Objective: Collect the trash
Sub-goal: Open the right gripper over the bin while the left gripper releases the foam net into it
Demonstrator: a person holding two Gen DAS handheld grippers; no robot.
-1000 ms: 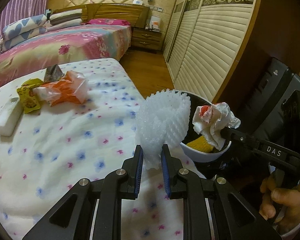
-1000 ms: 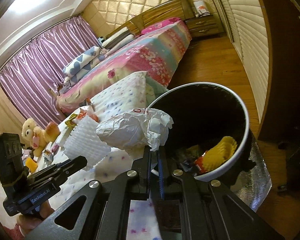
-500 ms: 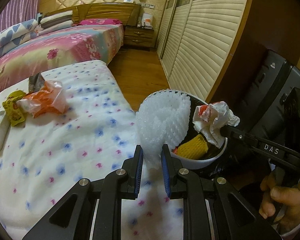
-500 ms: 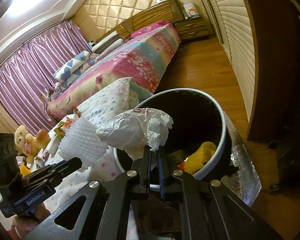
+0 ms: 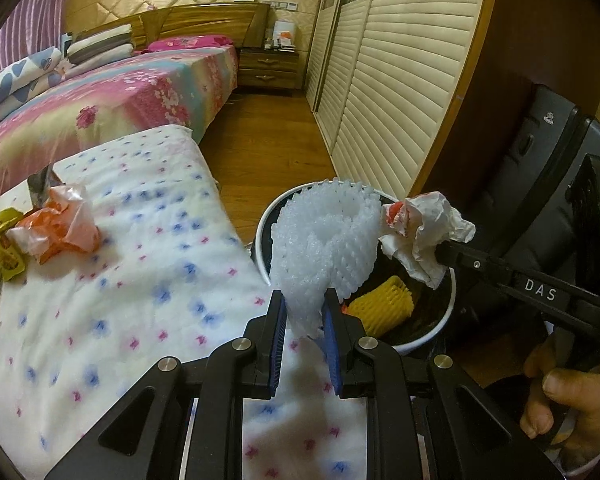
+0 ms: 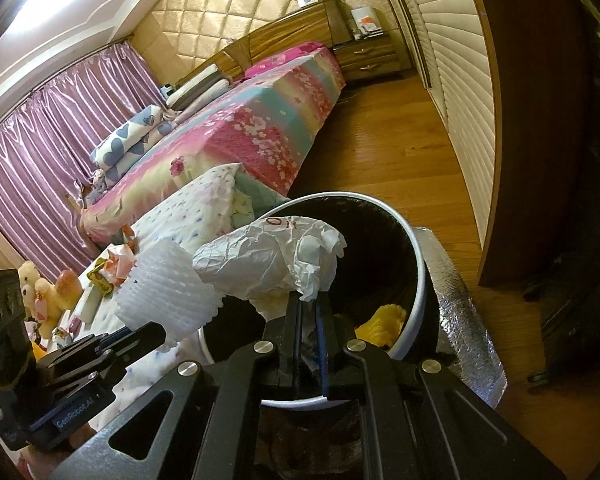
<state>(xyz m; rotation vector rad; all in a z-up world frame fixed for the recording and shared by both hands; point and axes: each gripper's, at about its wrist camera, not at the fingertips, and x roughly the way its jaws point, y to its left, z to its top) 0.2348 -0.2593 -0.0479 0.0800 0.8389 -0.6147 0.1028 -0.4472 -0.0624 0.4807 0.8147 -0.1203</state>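
Step in hand: drop-off at the bin [image 5: 428, 340] — both loads are at its mouth, centre-right of the left wrist view. L gripper [image 5: 303, 334] pinches the white foam net [image 5: 324, 240] by its lower edge; most of the net hangs over the bin's left rim. R gripper [image 6: 309, 338] is pressed tight on the crumpled paper [image 6: 268, 260], which sits above the opening. Yellow foam net [image 5: 382, 306] already inside. Next, I'd say: nudge L further over the opening, then spread both. More wrappers [image 5: 48, 228] wait on the cloth, mid-left.
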